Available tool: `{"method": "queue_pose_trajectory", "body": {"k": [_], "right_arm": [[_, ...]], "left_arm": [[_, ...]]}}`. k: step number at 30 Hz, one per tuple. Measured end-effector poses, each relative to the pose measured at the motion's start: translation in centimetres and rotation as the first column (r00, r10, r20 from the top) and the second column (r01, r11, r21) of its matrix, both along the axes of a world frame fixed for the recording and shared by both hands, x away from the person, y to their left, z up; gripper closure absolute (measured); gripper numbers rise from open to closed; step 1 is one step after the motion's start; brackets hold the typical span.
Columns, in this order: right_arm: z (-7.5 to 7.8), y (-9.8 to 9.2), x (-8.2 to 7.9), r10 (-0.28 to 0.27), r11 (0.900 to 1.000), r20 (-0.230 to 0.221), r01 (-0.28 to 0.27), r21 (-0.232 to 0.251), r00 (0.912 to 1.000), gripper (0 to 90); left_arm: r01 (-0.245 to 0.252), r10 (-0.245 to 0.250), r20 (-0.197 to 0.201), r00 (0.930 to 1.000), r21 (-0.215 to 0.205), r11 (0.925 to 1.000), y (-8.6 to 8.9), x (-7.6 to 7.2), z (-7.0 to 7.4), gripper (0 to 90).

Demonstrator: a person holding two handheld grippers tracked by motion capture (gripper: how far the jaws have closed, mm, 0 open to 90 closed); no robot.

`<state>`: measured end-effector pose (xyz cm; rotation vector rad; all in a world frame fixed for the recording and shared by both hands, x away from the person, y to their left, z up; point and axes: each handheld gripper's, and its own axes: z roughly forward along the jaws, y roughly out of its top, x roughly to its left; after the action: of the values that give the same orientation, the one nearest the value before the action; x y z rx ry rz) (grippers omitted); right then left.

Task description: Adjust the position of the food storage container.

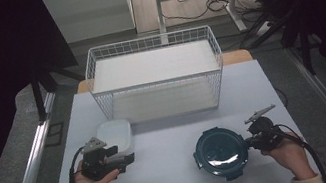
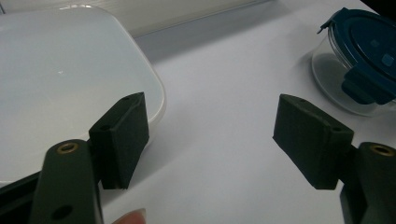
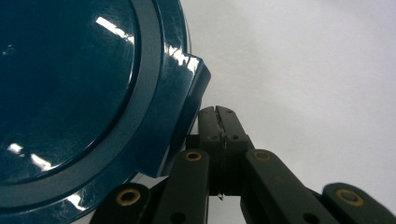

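A white square lidded container point(image 1: 113, 133) sits at the table's left. My left gripper point(image 1: 128, 157) lies at its near edge, open. In the left gripper view one pad point(image 2: 122, 137) overlaps the white container's point(image 2: 60, 79) corner, and bare table shows between the jaws of the left gripper point(image 2: 212, 130). A round glass container with a dark teal lid point(image 1: 221, 153) rests at front right. My right gripper point(image 1: 250, 142) is at its right side, shut with nothing in it. In the right gripper view, the right gripper point(image 3: 218, 116) has its tips beside the lid's latch tab point(image 3: 189, 100).
A white wire basket point(image 1: 156, 80) with a white floor stands at the back centre of the light table point(image 1: 175, 170). The round container point(image 2: 364, 51) is far right in the left gripper view. Metal rails run along both table sides.
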<state>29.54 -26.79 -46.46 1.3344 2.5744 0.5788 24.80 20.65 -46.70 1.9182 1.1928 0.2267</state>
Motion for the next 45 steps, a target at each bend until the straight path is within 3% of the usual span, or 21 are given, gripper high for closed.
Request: {"method": "queue_pose_trajectory", "body": {"k": [4, 14, 20, 30, 35, 37, 39, 42, 45], "right_arm": [[-0.1, 0.4, -0.4, 0.034, 0.999, -0.035, -0.032, 0.041, 0.9988, 89.6], [-0.7, 3.6, -0.6, 0.108, 0.991, -0.04, -0.104, 0.088, 0.9933, 89.6], [-0.8, 5.5, -1.0, 0.15, 0.987, -0.024, -0.148, 0.07, 0.9884, 89.5], [-0.8, 6.5, -1.3, 0.169, 0.984, -0.023, -0.167, 0.057, 0.9854, 89.5], [-0.9, 6.0, -1.0, 0.189, 0.978, -0.027, -0.186, 0.095, 0.9815, 89.3], [-0.4, 5.0, -0.9, 0.154, 0.98, 0.014, -0.155, 0.122, 0.9879, 89.3], [-0.1, 4.6, -0.9, 0.144, 0.981, 0.03, -0.147, 0.13, 0.9891, 89.2], [0.5, 3.2, -0.9, 0.1, 0.977, 0.073, -0.112, 0.183, 0.9923, 87.9], [0.6, 2.2, -0.8, 0.071, 0.968, 0.088, -0.09, 0.236, 0.9936, 75.1]], "left_arm": [[0.0, 0.0, -0.003, 1.0, 0.005, 1.0, 0.0, 0.0, -0.1, 26.4], [-0.004, 0.004, -0.004, 1.0, 0.007, 1.0, 0.0, 0.0, -0.3, 26.5], [-0.003, 0.003, -0.007, 1.0, 0.01, 0.9999, -0.1, -0.1, -0.3, 26.5], [-0.002, 0.002, -0.009, 1.0, 0.015, 0.9999, -0.2, 0.0, -0.4, 26.4], [0.001, -0.001, -0.007, 1.0, 0.017, 0.9999, -0.2, 0.0, -0.5, 26.4], [0.002, -0.002, -0.003, 1.0, 0.016, 0.9999, -0.1, 0.1, -0.5, 26.4], [-0.001, 0.001, 0.006, 1.0, 0.008, 1.0, 0.1, 0.1, -0.3, 26.4], [-0.009, 0.009, 0.016, 0.9998, -0.009, 0.9999, 0.4, 0.1, 0.1, 26.4], [-0.012, 0.013, 0.022, 0.9997, -0.022, 0.9997, 0.3, 0.1, 0.3, 26.1]]}}
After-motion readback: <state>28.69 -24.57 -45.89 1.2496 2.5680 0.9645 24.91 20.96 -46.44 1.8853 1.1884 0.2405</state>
